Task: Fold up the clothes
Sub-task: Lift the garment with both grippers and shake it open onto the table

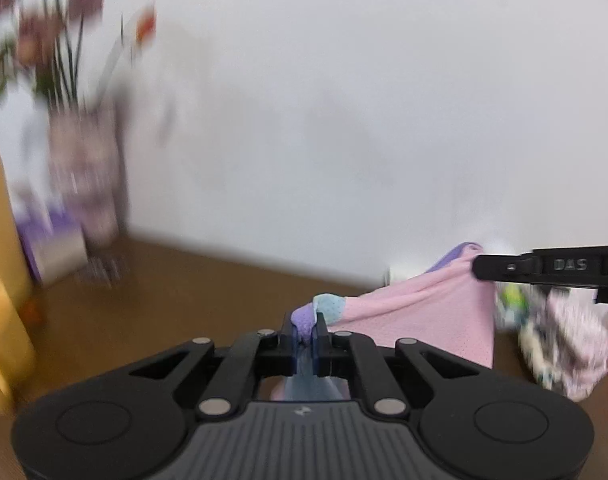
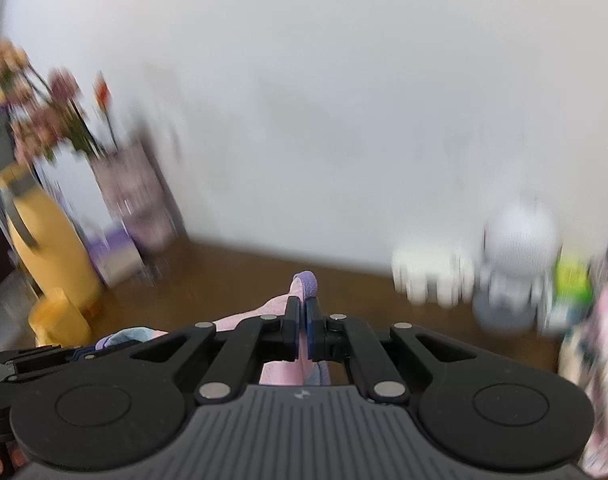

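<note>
A pink garment (image 1: 428, 316) with purple and light-blue trim hangs stretched between my two grippers above the brown table. My left gripper (image 1: 307, 330) is shut on its purple and blue corner. My right gripper (image 2: 302, 312) is shut on the other purple-edged corner (image 2: 306, 284); it also shows in the left wrist view (image 1: 478, 267) at the right, pinching the cloth's top. The pink cloth (image 2: 279, 372) shows below the right jaws. Both views are blurred by motion.
A pile of patterned clothes (image 1: 560, 340) lies at the right, also in the right wrist view (image 2: 600, 360). A flower vase (image 1: 79, 168), a yellow container (image 2: 51, 248), a white round object (image 2: 516, 256) and a white wall stand at the back of the brown table (image 1: 183, 300).
</note>
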`<state>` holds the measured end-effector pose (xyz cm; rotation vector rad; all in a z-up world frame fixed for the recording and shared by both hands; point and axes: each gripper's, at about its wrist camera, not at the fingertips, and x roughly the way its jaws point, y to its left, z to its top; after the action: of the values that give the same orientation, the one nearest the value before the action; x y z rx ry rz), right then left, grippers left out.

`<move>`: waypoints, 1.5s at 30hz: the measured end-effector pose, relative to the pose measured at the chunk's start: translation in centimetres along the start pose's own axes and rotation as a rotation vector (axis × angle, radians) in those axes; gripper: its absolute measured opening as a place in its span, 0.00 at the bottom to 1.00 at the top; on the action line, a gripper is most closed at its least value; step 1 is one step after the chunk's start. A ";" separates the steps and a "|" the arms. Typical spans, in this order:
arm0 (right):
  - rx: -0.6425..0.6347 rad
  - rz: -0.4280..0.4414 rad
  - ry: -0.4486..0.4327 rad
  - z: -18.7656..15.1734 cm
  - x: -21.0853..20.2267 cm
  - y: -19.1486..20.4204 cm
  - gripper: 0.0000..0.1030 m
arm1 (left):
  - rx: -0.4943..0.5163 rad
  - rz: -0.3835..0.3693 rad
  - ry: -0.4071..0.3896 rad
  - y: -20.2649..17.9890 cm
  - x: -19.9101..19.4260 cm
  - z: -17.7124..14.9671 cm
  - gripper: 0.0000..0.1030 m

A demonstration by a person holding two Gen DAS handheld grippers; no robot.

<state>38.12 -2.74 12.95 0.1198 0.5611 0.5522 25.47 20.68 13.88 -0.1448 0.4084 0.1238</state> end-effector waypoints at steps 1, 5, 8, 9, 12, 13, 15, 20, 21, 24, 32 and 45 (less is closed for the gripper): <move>-0.004 0.017 -0.049 1.3 -1.6 0.5 0.02 | 0.021 0.006 -0.053 -0.4 -1.7 1.5 0.05; -0.045 0.106 -0.273 6.0 -10.3 2.3 0.02 | 0.109 0.025 -0.264 -2.1 -9.0 7.0 0.05; -0.092 0.132 -0.401 7.4 -17.1 2.7 0.02 | 0.201 -0.038 -0.381 -5.5 -16.6 7.2 0.05; -0.101 0.137 -0.432 7.4 -19.1 2.4 0.02 | 0.229 -0.086 -0.367 -6.9 -18.1 6.1 0.05; -0.120 0.117 -0.457 6.0 -23.7 0.8 0.02 | 0.310 -0.229 -0.325 -11.1 -22.4 2.6 0.05; -0.131 0.094 -0.441 4.9 -24.8 0.0 0.02 | 0.337 -0.277 -0.310 -12.5 -23.9 1.5 0.05; -0.147 0.047 -0.401 2.3 -26.9 -2.0 0.02 | 0.383 -0.394 -0.234 -15.3 -25.8 -2.0 0.05; -0.091 -0.110 -0.185 -8.9 -29.6 -9.1 0.02 | 0.439 -0.634 0.054 -23.4 -25.9 -14.1 0.05; -0.063 -0.144 -0.137 -11.3 -30.0 -10.6 0.02 | 0.441 -0.671 0.110 -25.0 -25.3 -16.3 0.05; 0.032 -0.226 -0.024 -18.7 -31.5 -14.3 0.03 | 0.420 -0.739 0.246 -28.2 -23.9 -21.3 0.05; 0.176 -0.333 0.071 -27.8 -33.7 -19.8 0.03 | 0.409 -0.766 0.324 -30.0 -24.4 -25.2 0.44; 0.022 -0.427 0.012 -27.1 -36.1 -13.2 0.76 | 0.181 -0.352 0.226 -13.5 -23.3 -21.3 0.95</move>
<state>4.22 -34.05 3.76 0.0158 0.5840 0.1312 -1.93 1.80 5.55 -0.0508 0.6101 -0.2781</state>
